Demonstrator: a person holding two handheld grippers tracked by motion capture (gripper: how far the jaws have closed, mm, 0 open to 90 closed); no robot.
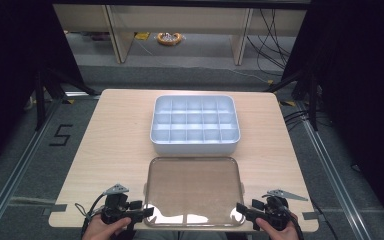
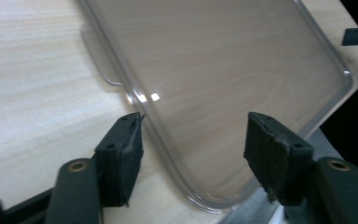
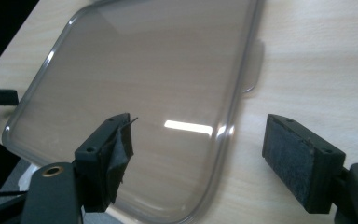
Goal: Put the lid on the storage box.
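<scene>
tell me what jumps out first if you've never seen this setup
A white compartment box sits lidless mid-table, its cells looking empty. Its clear lid lies flat on the near edge, and the left gripper and right gripper, both open, flank the lid's near corners.

Clear lid (image 1: 192,192) flat before divided tray (image 1: 195,125)

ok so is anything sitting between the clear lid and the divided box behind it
Nothing visible. The clear lid lies flat on the table just in front of the divided box, with bare wood between them. Both grippers, left and right, are open at its near corners.
</scene>
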